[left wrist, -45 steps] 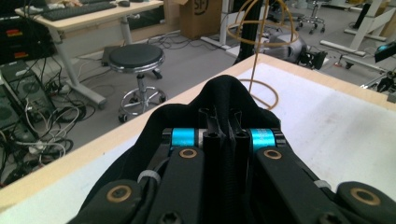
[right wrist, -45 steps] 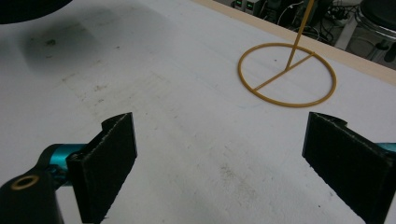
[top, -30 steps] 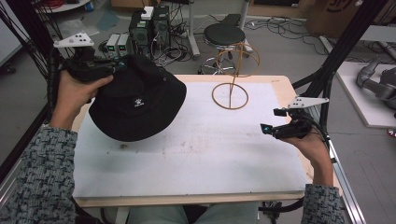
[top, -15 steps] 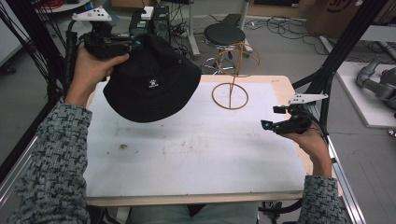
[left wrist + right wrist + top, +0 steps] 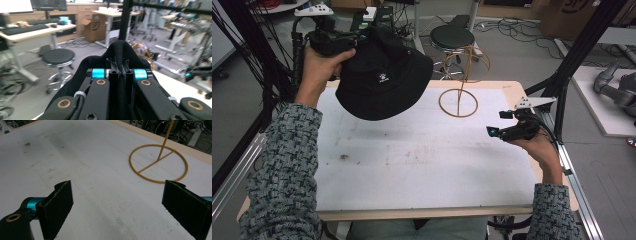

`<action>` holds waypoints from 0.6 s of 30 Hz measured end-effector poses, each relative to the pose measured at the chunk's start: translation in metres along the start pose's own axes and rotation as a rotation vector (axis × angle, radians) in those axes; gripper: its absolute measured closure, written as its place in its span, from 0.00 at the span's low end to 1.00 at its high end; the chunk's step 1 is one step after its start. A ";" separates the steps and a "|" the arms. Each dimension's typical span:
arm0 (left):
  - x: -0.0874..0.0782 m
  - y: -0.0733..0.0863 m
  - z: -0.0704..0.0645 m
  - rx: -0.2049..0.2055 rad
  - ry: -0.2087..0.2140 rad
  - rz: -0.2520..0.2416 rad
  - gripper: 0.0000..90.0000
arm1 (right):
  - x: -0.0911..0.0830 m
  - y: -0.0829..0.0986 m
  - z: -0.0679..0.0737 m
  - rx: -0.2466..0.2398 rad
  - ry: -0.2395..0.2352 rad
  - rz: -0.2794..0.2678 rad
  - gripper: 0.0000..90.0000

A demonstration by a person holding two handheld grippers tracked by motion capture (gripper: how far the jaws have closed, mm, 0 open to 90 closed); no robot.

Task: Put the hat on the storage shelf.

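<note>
Bucket hat [image 5: 384,80] is up in the air over the table's far left, pinched by its brim in the left gripper [image 5: 119,72], right gripper [image 5: 125,205] gaping empty, and honestly that floppy brim could snag the wire stand [image 5: 459,95] and tip it.

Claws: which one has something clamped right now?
The left claw, raised at the table's far left corner, is shut on the black bucket hat. The right claw hangs open, holding nothing, over the white table.
</note>
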State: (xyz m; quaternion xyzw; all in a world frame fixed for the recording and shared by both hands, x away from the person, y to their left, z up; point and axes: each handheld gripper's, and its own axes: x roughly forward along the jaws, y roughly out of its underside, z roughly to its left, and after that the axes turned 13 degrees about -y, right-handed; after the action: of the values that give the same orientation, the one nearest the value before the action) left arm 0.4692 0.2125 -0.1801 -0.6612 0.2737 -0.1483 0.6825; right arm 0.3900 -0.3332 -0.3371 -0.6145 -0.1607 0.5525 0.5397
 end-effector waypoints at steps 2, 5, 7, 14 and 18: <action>-0.009 -0.003 0.002 0.014 -0.027 0.000 0.97 | 0.000 0.000 -0.001 0.005 0.001 -0.001 0.11; -0.022 -0.007 0.005 0.027 -0.051 0.005 0.97 | 0.000 0.000 -0.003 0.003 0.002 -0.003 0.11; -0.029 -0.014 0.004 0.061 -0.065 0.015 0.98 | 0.001 0.000 -0.003 0.009 0.002 -0.004 0.11; -0.031 -0.044 -0.008 0.099 -0.034 0.002 0.98 | 0.005 -0.002 -0.004 0.008 -0.001 0.004 0.11; -0.021 -0.060 -0.019 0.124 -0.017 0.005 0.98 | 0.005 -0.002 -0.005 0.004 -0.005 0.001 0.11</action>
State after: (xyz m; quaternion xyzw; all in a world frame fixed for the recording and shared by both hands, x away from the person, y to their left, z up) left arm 0.4506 0.2042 -0.1170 -0.6181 0.2599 -0.1577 0.7249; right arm 0.3964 -0.3307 -0.3385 -0.6121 -0.1605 0.5548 0.5401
